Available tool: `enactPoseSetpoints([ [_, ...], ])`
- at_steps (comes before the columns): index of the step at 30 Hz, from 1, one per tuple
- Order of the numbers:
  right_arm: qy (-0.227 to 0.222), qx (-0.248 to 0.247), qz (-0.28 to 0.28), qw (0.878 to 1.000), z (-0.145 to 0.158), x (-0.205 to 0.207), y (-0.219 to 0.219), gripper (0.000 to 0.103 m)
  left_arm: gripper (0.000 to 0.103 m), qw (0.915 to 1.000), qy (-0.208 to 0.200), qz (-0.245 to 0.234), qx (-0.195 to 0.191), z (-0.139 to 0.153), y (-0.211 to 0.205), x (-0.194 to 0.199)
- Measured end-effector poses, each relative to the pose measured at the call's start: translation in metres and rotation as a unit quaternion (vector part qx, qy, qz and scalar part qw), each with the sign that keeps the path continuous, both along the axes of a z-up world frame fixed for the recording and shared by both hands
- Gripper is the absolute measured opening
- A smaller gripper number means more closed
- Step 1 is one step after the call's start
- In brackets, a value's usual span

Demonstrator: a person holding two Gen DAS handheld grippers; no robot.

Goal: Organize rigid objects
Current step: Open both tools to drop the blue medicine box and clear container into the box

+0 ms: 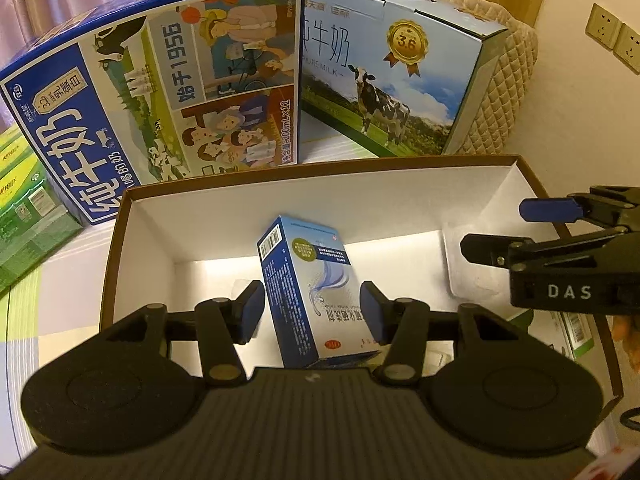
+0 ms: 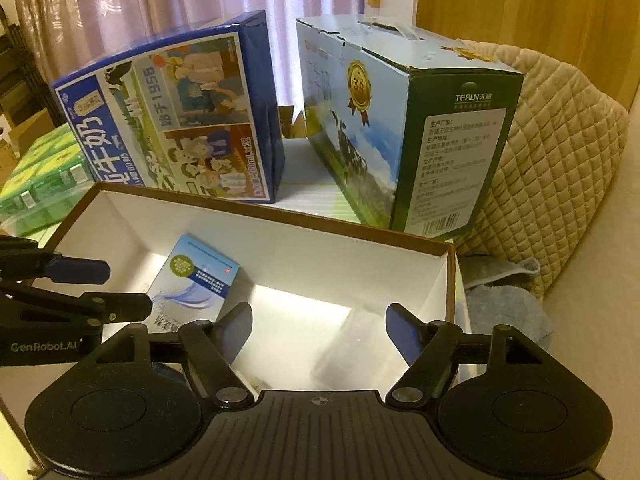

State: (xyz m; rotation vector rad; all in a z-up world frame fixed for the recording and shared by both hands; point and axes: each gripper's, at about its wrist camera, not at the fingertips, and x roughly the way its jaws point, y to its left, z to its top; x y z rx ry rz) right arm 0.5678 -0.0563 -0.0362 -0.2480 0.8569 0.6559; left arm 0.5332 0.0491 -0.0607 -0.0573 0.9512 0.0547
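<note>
1. My left wrist view alone shows two wall sockets (image 1: pixel 614 38) at the far right; my right wrist view alone shows grey cloths (image 2: pixel 506 304) beside the open box (image 2: pixel 280 216) and the green end panel of the cow-print milk carton (image 2: pixel 456 152).
2. The small blue carton (image 1: pixel 316 292) has a barcode on its side and a pale swirl on its face. It stands tilted inside the open box, towards its left half.
3. My left gripper (image 1: pixel 312 312) points steeply down, jaws released, the carton between them with a gap on each side.
4. My right gripper (image 2: pixel 318 332) also points down into the box, jaws spread over a clear plastic packet (image 2: pixel 352 344), gripping nothing.
</note>
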Motion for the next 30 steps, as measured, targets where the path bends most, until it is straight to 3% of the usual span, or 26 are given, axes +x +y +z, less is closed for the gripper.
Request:
enactPoseSetpoints([
  [26, -0.001, 0.032, -0.007, 0.999, 0.033, -0.057, -0.026, 0.071, 0.048, 0.9994, -0.034, -0.005, -0.008, 0.038, -0.010, -0.042],
  [30, 0.000, 0.044, -0.010, 0.999, 0.041, -0.071, -0.032, 0.071, 0.054, 0.9992, -0.039, -0.001, -0.012, 0.046, -0.011, -0.058],
])
